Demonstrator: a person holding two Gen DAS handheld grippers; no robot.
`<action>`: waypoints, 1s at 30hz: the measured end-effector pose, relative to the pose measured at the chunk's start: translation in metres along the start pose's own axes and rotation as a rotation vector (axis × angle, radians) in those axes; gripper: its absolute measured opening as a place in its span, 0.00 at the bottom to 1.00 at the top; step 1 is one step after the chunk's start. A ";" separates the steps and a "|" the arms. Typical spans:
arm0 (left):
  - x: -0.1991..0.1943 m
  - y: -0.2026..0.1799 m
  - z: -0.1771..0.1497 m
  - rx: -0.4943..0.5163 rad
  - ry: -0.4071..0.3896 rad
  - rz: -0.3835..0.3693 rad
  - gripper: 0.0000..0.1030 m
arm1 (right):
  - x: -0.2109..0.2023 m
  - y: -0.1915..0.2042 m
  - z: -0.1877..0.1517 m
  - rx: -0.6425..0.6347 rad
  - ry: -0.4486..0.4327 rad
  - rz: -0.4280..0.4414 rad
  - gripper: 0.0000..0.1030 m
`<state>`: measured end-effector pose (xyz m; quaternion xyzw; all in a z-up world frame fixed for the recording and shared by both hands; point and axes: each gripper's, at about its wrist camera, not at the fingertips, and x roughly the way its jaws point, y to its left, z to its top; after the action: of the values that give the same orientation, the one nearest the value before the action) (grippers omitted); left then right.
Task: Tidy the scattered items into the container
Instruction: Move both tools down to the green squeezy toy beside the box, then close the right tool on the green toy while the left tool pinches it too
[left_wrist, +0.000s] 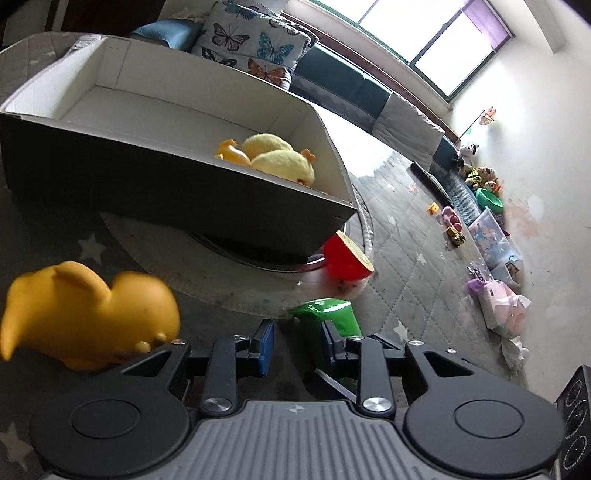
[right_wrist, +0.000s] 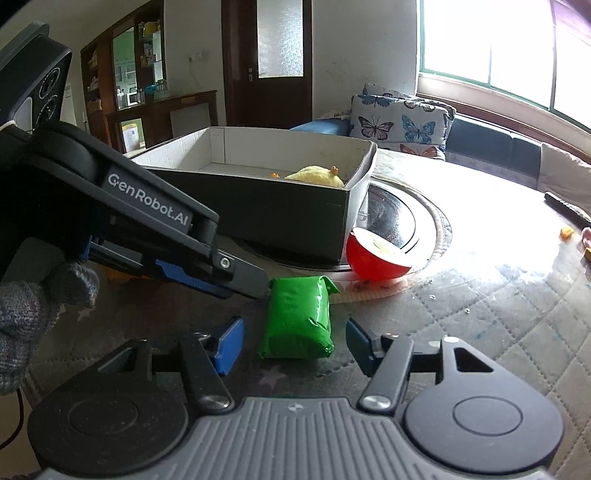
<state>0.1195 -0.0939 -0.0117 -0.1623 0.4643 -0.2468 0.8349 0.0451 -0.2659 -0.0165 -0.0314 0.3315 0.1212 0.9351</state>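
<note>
**Green packet between two grippers**

Green and glossy, one packet (right_wrist: 297, 317) lies on the quilted mat just in front of the box (right_wrist: 258, 210). The right gripper (right_wrist: 291, 343) straddles it, jaws moderately apart, pads not touching. The left gripper (left_wrist: 297, 341) stands narrowly open at the packet's far end. A good grasp squeezes across the short sides. Outside the box: one orange duck (left_wrist: 88, 314), one red apple half (right_wrist: 376, 258); inside, one yellow plush (left_wrist: 282, 157).

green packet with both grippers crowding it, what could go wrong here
Both grippers converge on the green packet: the left gripper sits at its far corner while the right gripper straddles it with jaws apart, so they may collide or nudge it away. The glossy wrap may slip. The red apple half near the box could roll if bumped.
</note>
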 end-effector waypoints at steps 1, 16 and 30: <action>0.001 0.000 0.000 -0.003 0.004 -0.003 0.29 | 0.000 0.000 0.000 0.000 -0.001 0.001 0.56; 0.013 -0.003 0.003 -0.042 0.029 -0.057 0.32 | 0.002 0.002 -0.003 0.006 0.002 -0.001 0.43; 0.018 -0.009 0.002 -0.030 0.027 -0.075 0.30 | 0.002 0.006 -0.005 0.001 -0.001 -0.003 0.42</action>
<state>0.1268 -0.1114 -0.0190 -0.1886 0.4729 -0.2731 0.8162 0.0421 -0.2606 -0.0215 -0.0311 0.3310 0.1197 0.9355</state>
